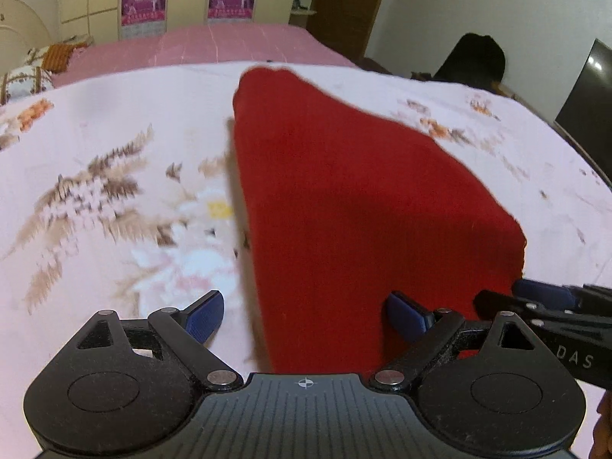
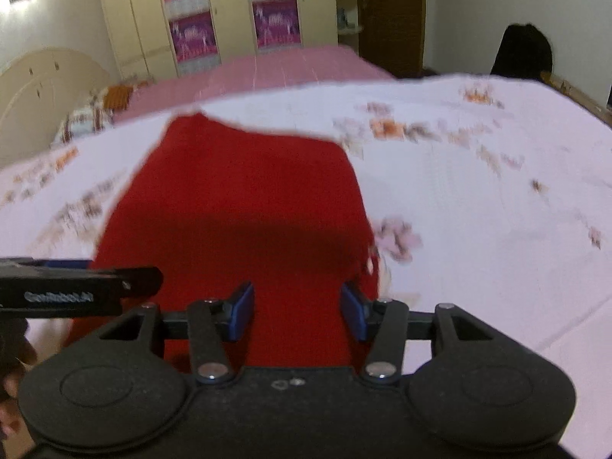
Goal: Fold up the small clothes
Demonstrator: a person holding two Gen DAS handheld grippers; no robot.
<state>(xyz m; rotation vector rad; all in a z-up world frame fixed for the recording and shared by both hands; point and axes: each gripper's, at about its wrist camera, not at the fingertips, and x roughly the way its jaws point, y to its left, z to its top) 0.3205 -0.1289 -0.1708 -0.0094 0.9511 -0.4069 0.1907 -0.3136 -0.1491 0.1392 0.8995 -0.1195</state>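
Left wrist view shows the red garment (image 1: 344,199) spread flat on the floral sheet (image 1: 114,176), its near edge between the blue pads. Left gripper (image 1: 306,315) stands wide open, holding nothing; right gripper (image 2: 296,311) is likewise parted, over the same hem, empty. Both sit side by side, likely placed to pinch that edge for a fold. Beyond, a pink bed (image 2: 290,65).

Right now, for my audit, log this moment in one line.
red garment flat on floral sheet | left gripper open | right gripper open
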